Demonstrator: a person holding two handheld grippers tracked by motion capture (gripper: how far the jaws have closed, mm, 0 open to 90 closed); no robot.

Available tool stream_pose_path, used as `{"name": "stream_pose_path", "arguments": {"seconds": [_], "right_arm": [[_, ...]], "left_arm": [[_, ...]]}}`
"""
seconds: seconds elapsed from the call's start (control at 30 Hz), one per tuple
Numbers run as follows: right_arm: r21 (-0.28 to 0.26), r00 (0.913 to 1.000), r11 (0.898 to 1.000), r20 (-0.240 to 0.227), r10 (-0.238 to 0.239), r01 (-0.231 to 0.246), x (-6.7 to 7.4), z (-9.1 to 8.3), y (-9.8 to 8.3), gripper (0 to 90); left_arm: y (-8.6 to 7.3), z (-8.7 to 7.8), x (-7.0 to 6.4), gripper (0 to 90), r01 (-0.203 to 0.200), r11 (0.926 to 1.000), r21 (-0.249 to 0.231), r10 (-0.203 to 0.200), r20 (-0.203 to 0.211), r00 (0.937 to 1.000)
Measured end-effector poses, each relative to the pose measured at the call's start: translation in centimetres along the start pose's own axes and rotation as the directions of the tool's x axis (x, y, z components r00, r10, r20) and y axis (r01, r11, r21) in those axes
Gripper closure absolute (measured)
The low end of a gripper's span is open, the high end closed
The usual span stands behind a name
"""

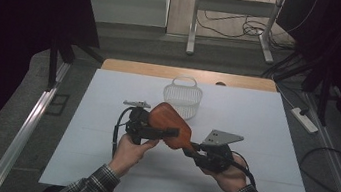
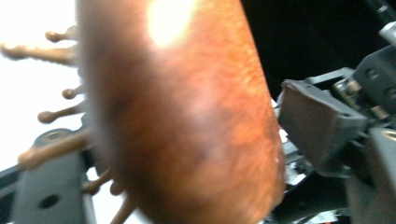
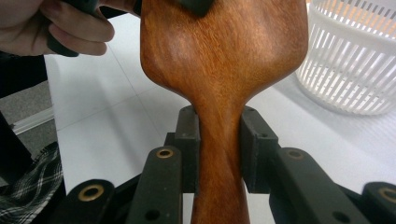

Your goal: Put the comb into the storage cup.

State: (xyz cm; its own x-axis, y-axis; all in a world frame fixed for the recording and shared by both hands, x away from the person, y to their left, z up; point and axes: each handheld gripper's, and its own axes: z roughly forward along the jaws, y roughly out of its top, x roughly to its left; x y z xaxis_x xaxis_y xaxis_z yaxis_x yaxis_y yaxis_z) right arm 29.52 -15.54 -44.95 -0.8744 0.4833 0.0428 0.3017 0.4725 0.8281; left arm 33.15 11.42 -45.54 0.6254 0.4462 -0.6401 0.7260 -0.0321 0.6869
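Observation:
A brown wooden hairbrush [image 1: 169, 123] is held off the white table [image 1: 264, 134] between both grippers. My right gripper [image 1: 192, 149] is shut on its narrow handle; in the right gripper view both pads [image 3: 187, 140] press the handle's sides [image 3: 219, 140]. My left gripper [image 1: 169, 132] reaches in from the left, and one black jaw lies across the brush's smooth back. In the left gripper view the blurred brush head [image 2: 187, 116] sits between the jaws with its bristles [image 2: 56, 114] pointing at the left finger [image 2: 42, 186]. A dark pad rests on the back of the head [image 3: 224, 56].
A white slatted plastic basket [image 1: 182, 96] with a handle stands just behind the brush, also close on the right in the right gripper view [image 3: 355, 60]. The person's hand [image 3: 70, 28] and plaid sleeves come in from the near edge. A wooden strip edges the table's far side.

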Motion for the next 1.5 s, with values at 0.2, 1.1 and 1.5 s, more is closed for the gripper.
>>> {"name": "stream_pose_path", "arguments": {"seconds": [0.2,1.1,1.5], "right_arm": [[0.016,0.9996,1.000,0.008,-0.026,0.026,0.0,0.1,-0.1,71.9],[0.094,0.9986,0.994,-0.002,-0.053,0.053,0.0,0.9,-0.5,54.3],[0.157,0.9993,0.987,-0.036,-0.014,0.020,-0.6,1.3,-0.6,31.3]], "left_arm": [[-0.2,-0.2,0.8,38.3,0.054,0.9985,-0.006,-0.054,0.084,0.9950],[0.3,-0.9,0.5,52.2,0.014,0.9999,-0.004,-0.014,0.073,0.9972],[0.7,-1.5,0.2,51.9,-0.023,0.9997,-0.003,0.023,0.027,0.9994]]}}
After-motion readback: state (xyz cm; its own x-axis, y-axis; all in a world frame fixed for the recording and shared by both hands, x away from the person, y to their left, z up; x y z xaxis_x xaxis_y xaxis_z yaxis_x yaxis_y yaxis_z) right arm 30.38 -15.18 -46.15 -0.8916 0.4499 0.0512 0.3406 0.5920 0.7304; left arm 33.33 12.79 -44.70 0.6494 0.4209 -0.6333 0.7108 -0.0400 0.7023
